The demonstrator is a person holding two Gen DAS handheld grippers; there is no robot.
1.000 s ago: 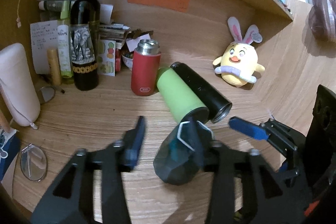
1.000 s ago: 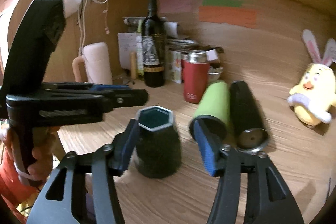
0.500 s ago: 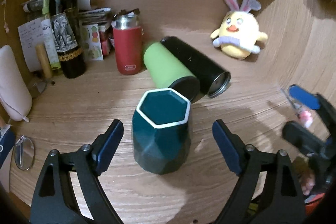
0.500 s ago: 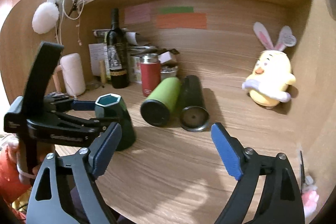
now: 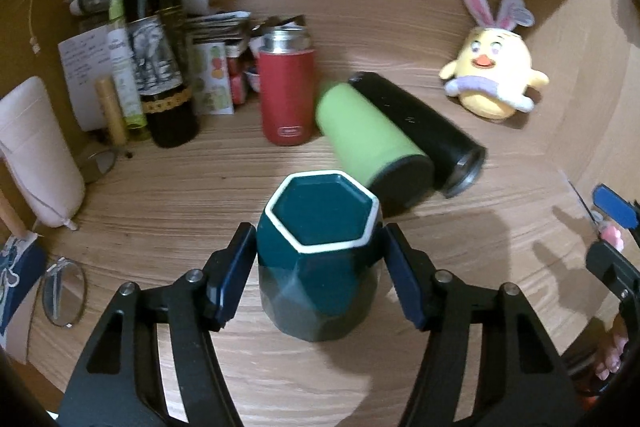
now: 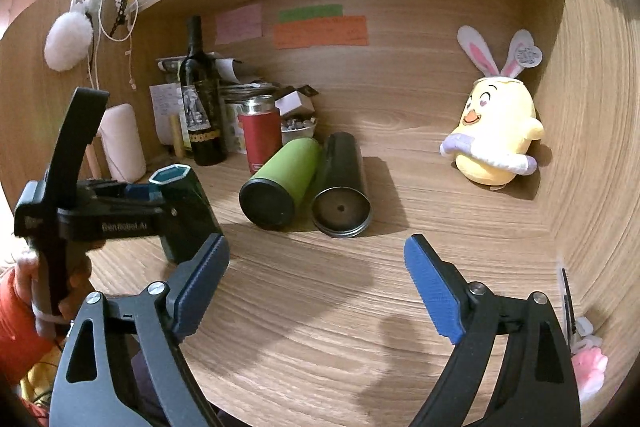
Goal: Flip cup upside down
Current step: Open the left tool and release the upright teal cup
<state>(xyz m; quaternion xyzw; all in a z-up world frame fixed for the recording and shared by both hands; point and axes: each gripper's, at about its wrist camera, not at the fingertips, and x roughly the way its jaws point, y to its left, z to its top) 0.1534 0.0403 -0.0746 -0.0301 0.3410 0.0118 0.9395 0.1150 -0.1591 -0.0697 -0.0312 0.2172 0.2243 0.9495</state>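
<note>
- A dark teal hexagonal cup point(image 5: 320, 259) with a white rim stands upright on a wooden desk point(image 5: 200, 195), mouth up; it sits near the desk's front edge, in front of a green flask point(image 5: 372, 143) and a black flask point(image 5: 420, 127) that lie side by side on the wood
- The left gripper point(image 5: 318, 271) straddles the cup at mid-height; its blue pads point(image 5: 234, 275) sit against or just beside the cup's walls on both sides; whether they already squeeze it, I cannot tell
- The right gripper point(image 6: 316, 291) hangs spread wide over bare desk, well apart from the cup and holding nothing
- In the right wrist view, the cup point(image 6: 184, 207) shows partly behind the left tool's black body
- The step in hand looks like taking the grasp; the flip itself is not yet done
- The next move probably calls for a firm pinch on opposite faces, a lift clear of the wood, a half-turn of the wrist, then setting the rim down flat; the nearby flasks leave little room behind
</note>
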